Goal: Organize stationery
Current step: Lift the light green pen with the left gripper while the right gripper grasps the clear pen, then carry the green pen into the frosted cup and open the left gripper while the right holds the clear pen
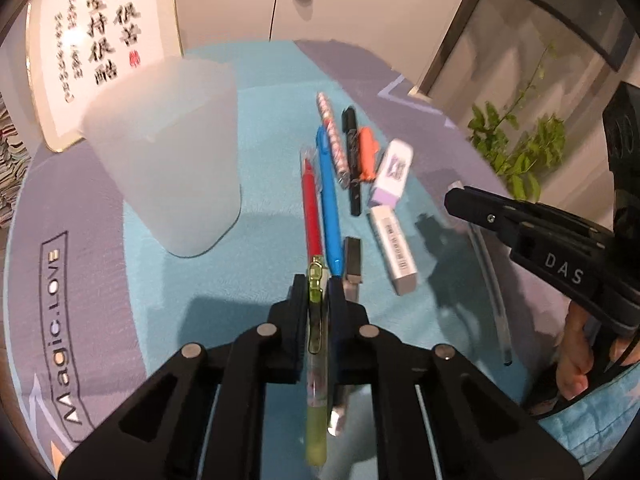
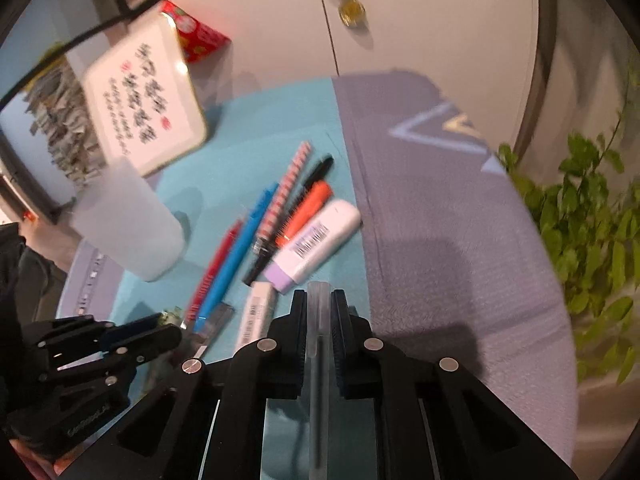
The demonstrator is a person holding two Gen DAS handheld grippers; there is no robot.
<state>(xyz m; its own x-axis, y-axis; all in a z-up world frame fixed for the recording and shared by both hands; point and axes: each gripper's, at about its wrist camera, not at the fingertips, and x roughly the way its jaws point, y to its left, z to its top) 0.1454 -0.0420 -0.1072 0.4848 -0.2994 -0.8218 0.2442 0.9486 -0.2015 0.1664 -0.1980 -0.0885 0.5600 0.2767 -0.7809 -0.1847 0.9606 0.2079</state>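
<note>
We see a soft mat point(image 1: 120, 272) in blue and purple under everything. Only the left camera shows the words "Magic.LOVE" on it. Only the right camera shows the red box point(image 2: 196, 34) behind the white sign point(image 2: 148, 96) with black writing. The leafy green plant point(image 2: 592, 232) fills much more of the right view.

A big cloudy plastic cup point(image 1: 168, 152) stands upright on the blue part, to the left of the pens. It looks smooth and see-through like fog.

The pens lie side by side in a row. There is a long blue pen point(image 1: 328, 196), a thin red pen point(image 1: 311, 204), a pen with pink and white stripes point(image 1: 332, 132), a black marker point(image 1: 353, 160) and a short orange marker point(image 1: 367, 154). Next to them lie a fat white and purple eraser point(image 1: 390, 174) and a long white block eraser point(image 1: 394, 248). A small dark clip-like thing point(image 1: 353, 262) lies by the blue pen's tip.

Our left gripper point(image 1: 316, 292) is squeezed tight on a yellow-green pen point(image 1: 315, 360) with a shiny clip. The pen is off the mat, pointing at the red pen.

Our right gripper point(image 2: 318, 304) is squeezed on a clear pen point(image 2: 319, 344), thin like glass, near the erasers.
</note>
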